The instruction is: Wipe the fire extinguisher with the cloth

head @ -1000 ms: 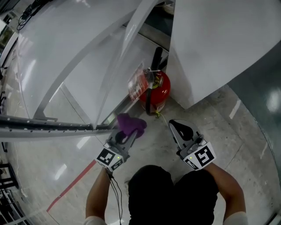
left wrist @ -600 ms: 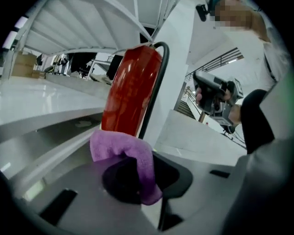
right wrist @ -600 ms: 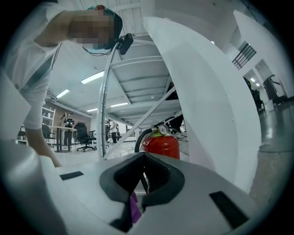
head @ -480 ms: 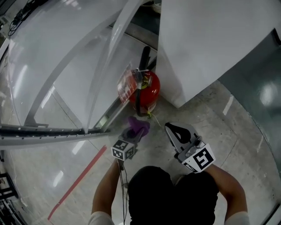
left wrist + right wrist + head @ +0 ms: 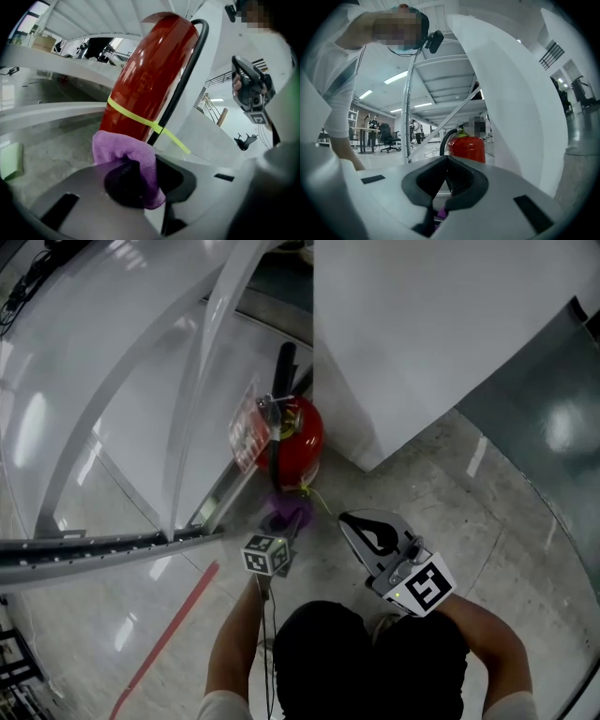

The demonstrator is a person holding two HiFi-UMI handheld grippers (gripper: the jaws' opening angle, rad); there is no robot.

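The left gripper (image 5: 143, 185) has its jaws pressed together on a purple cloth (image 5: 125, 151), a fold of which bulges out above the jaw tips. In the left gripper view that fold sits right at the lower body of the red fire extinguisher (image 5: 147, 77); whether it presses on the metal or stops just short cannot be told. A yellow-green strap (image 5: 136, 119) circles the cylinder just above the cloth, and a black hose (image 5: 186, 82) runs down the cylinder's right side.

In the head view the left gripper (image 5: 281, 526) is at lower centre with the cloth (image 5: 287, 514) at its tip, directly below the fire extinguisher (image 5: 302, 439), which stands on the floor at centre frame, tucked beside a white panel (image 5: 422, 334). A red-printed tag in clear plastic (image 5: 246, 432) hangs at the extinguisher's left.

The right gripper (image 5: 354, 523) is just right of the left one, with its jaws closed and nothing between them. In its own view the right gripper (image 5: 447, 159) shows its tips meeting, with the extinguisher (image 5: 467, 147) beyond them. A red line (image 5: 164, 638) crosses the floor at lower left.
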